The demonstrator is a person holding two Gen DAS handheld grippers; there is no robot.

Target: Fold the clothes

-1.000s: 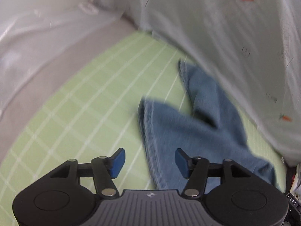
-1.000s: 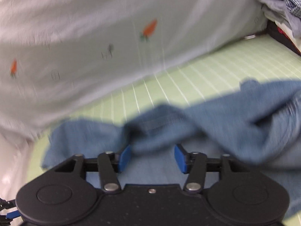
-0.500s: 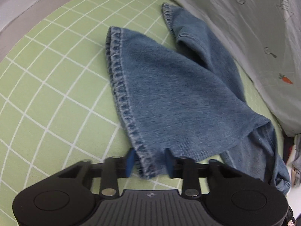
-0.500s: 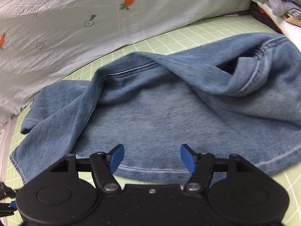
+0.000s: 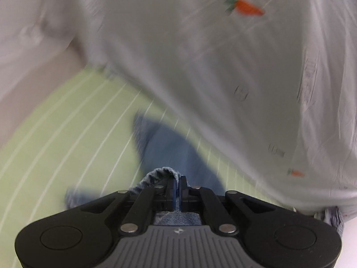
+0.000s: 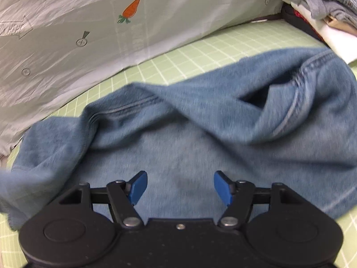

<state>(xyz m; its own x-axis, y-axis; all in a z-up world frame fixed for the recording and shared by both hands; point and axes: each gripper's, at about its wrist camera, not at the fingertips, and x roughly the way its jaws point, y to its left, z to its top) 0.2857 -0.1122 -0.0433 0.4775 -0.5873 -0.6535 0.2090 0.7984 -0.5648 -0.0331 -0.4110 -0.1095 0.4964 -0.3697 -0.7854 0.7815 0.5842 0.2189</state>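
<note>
A pair of blue jeans (image 6: 200,129) lies crumpled on a green grid mat (image 6: 200,51). In the left wrist view my left gripper (image 5: 177,189) is shut on a hemmed edge of the jeans (image 5: 162,174) and holds it above the mat (image 5: 67,134); the rest of the leg hangs blurred below. In the right wrist view my right gripper (image 6: 180,187) is open and empty, just above the flat middle of the jeans, with the waistband fold (image 6: 296,102) to the right.
A pale sheet with carrot prints (image 6: 89,33) stands along the far side of the mat and fills the upper left wrist view (image 5: 223,67). A pile of other clothes (image 6: 316,2) sits at the far right corner.
My left gripper has shut on the jeans hem and lifted it off the mat, swinging up toward the sheet. My right gripper has stayed open over the jeans, which shifted a little.
</note>
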